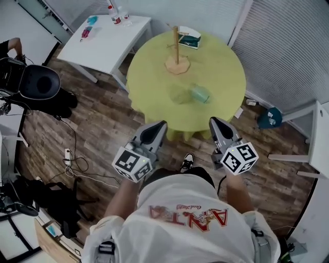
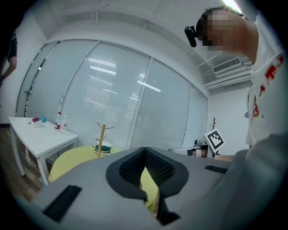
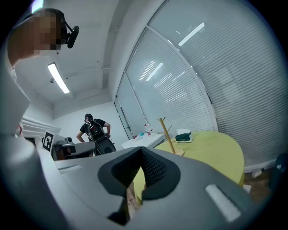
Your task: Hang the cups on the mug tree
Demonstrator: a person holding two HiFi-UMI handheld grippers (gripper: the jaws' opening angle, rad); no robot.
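At the far left a black chair [image 1: 38,82] stands on the wooden floor, and beyond it a white table [image 1: 110,46] carries a few bottles [image 1: 118,14] at its far edge. The left gripper [image 1: 158,128] is held level in front of the person, short of the round table [image 1: 154,97]; its jaws are together with nothing between them. The round table is covered with a yellow-green cloth. The wooden mug tree [image 1: 176,46] stands upright on its far half, with a small stack of books [image 1: 189,38] just beside it to the right. The two cups lie on the cloth between the tree and the near edge, apart from the tree: a pale green cup [image 1: 180,95] and a teal cup [image 1: 201,94] just beside each other, too blurred to tell whether they touch. The right gripper [image 1: 217,125] is level with the left one and also short of the table, its jaws closed on nothing. Farther right, a teal object [image 1: 269,118] sits on the floor.
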